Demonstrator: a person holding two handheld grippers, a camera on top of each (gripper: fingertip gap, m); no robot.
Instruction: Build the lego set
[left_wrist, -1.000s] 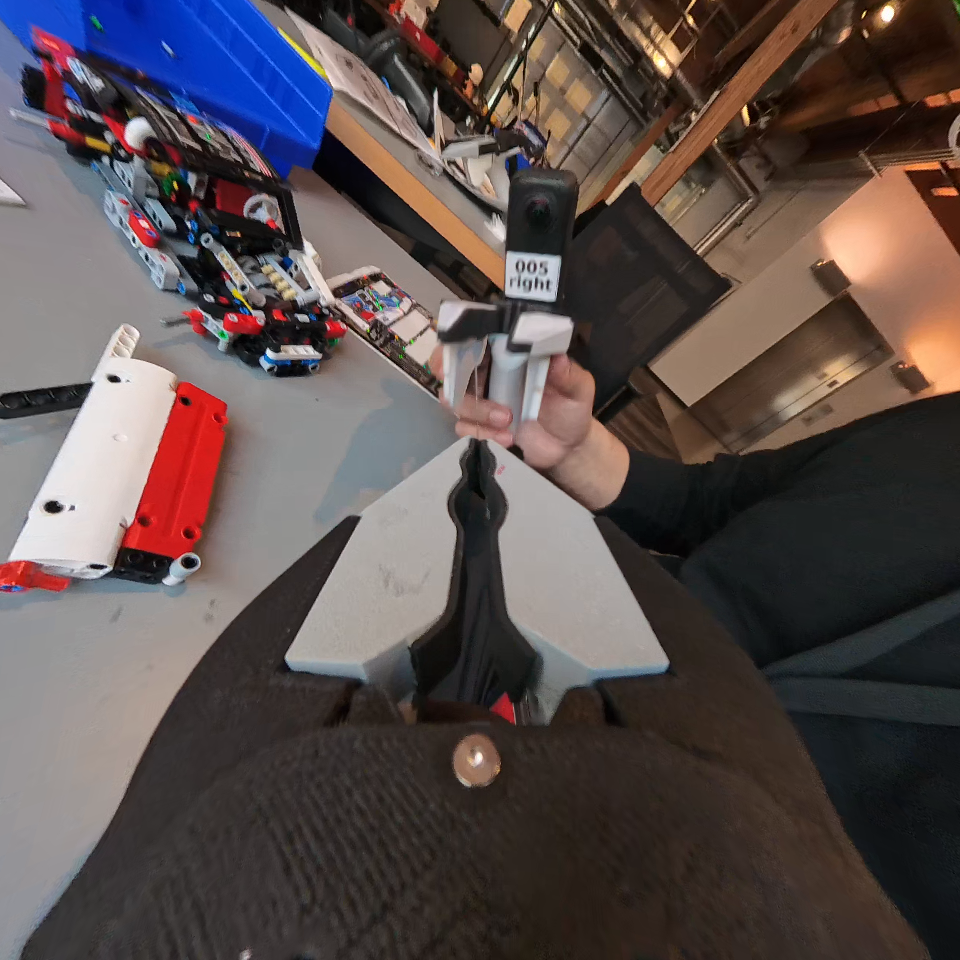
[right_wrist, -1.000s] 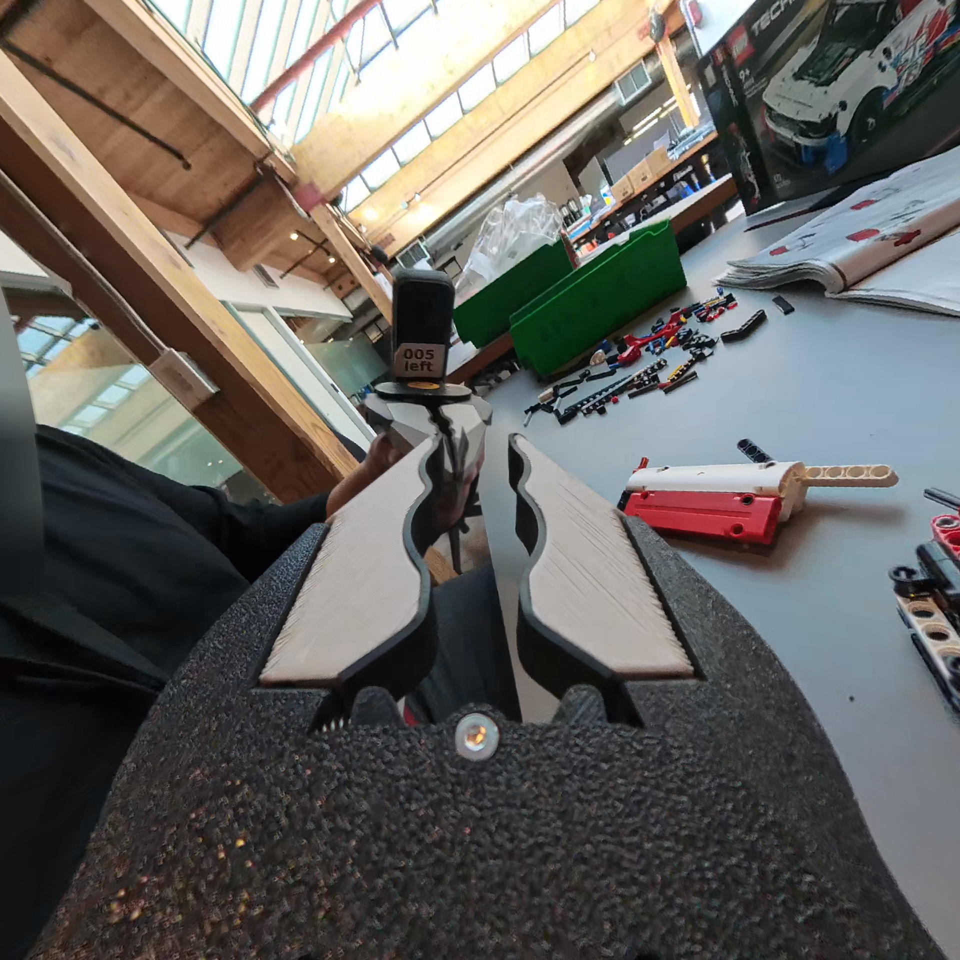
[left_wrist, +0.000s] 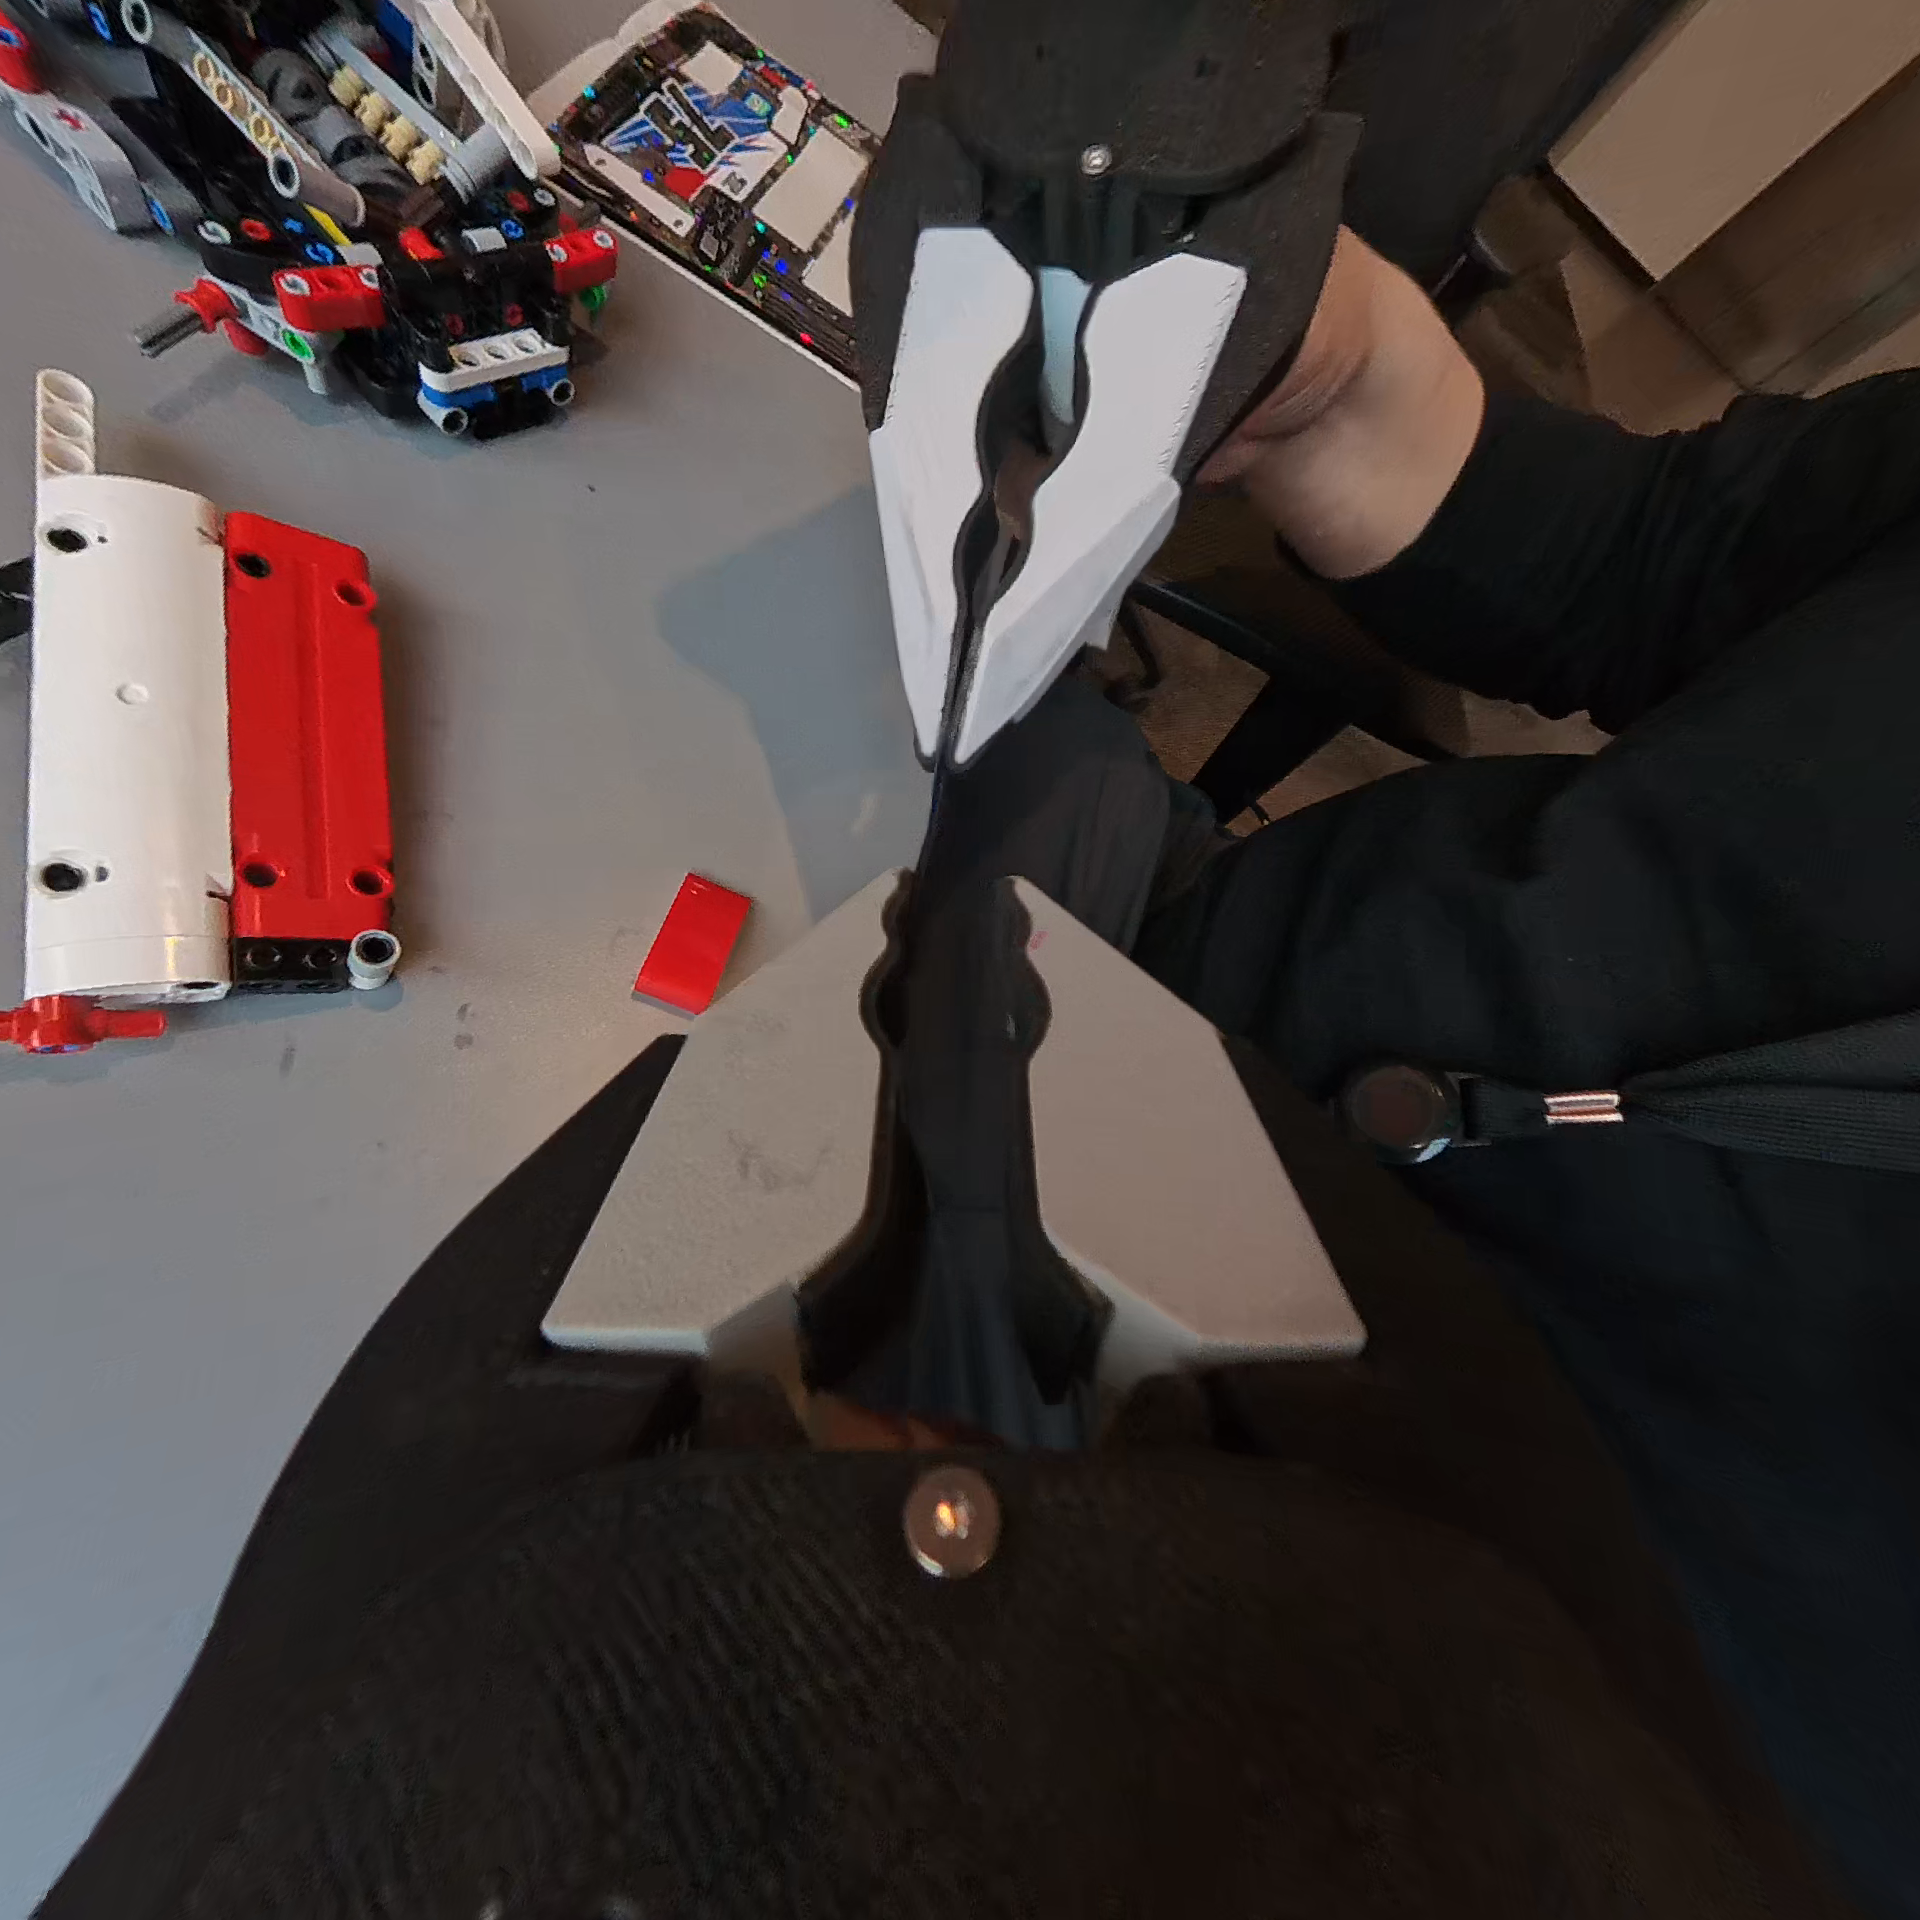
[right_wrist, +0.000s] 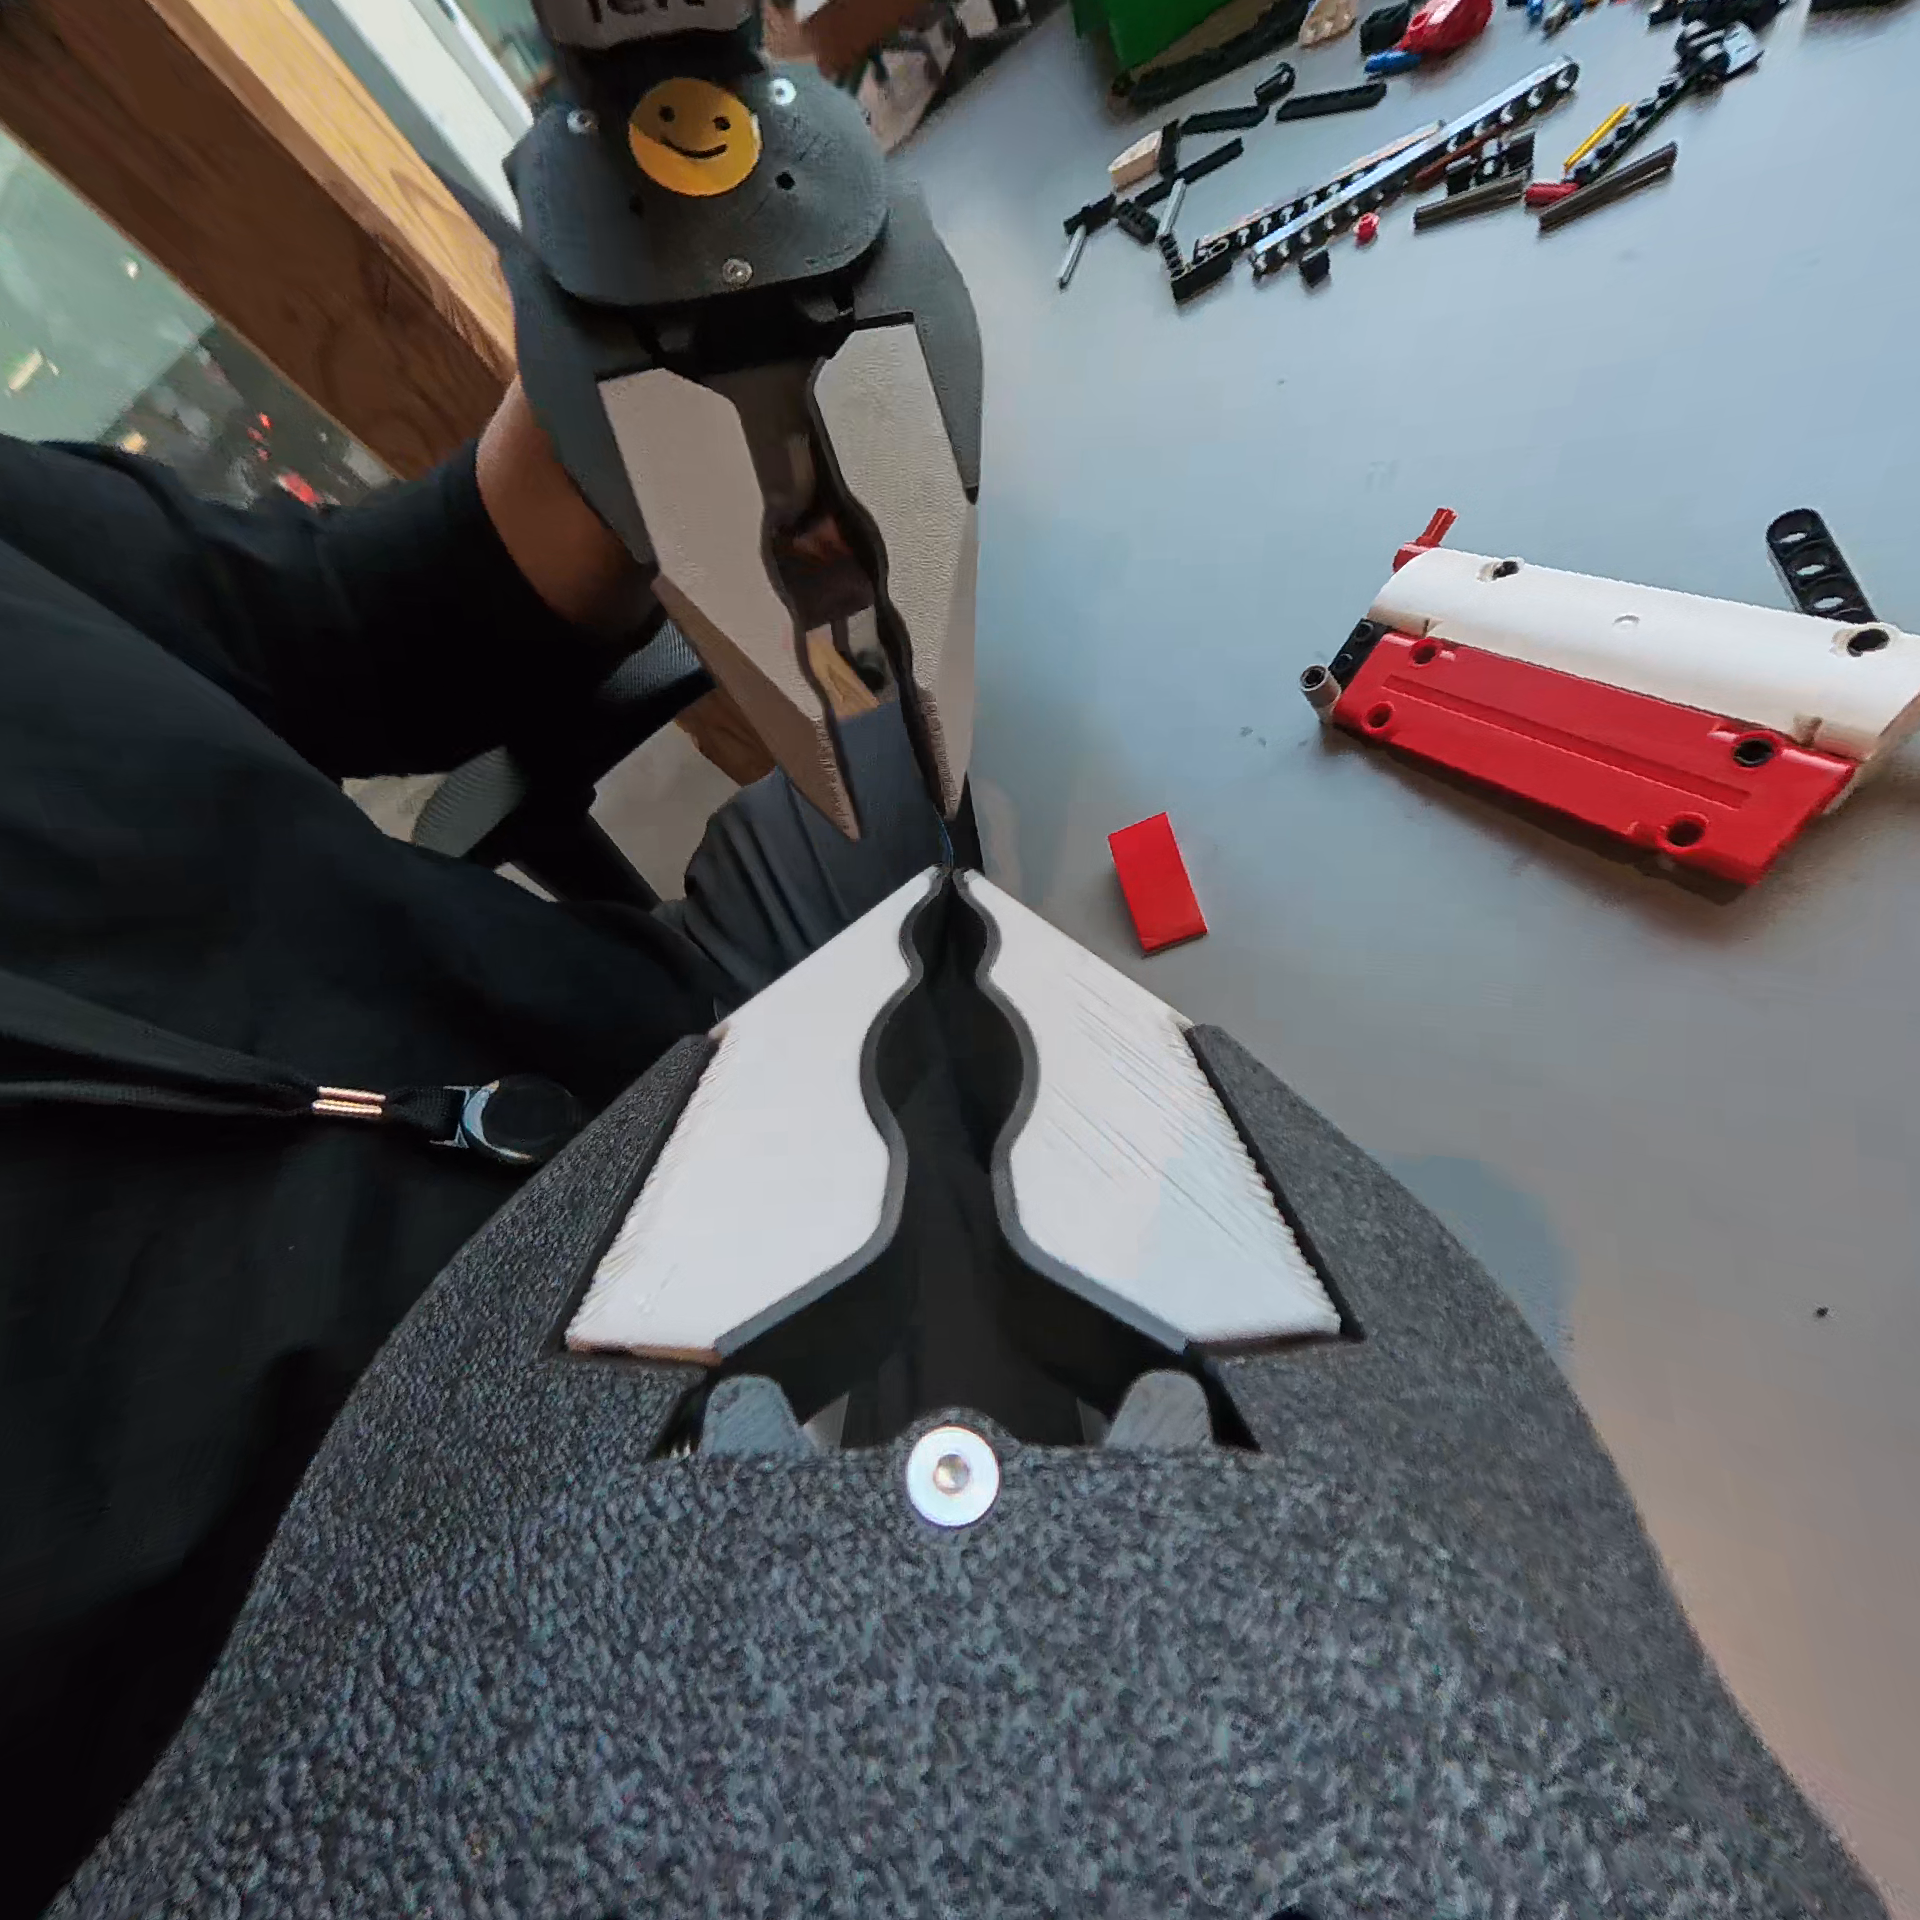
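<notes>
Partly built lego car (left_wrist: 343, 208): cut off by the top and left edges of the left wrist view; full extent not determinable. White and red panel assembly (right_wrist: 1631, 696): right end cut by the frame edge in the right wrist view. Loose pieces (right_wrist: 1382, 177) at far table: too small to identify individually. Thin dark item (left_wrist: 940, 821) between the two grippers' tips: nature cannot be told.
</notes>
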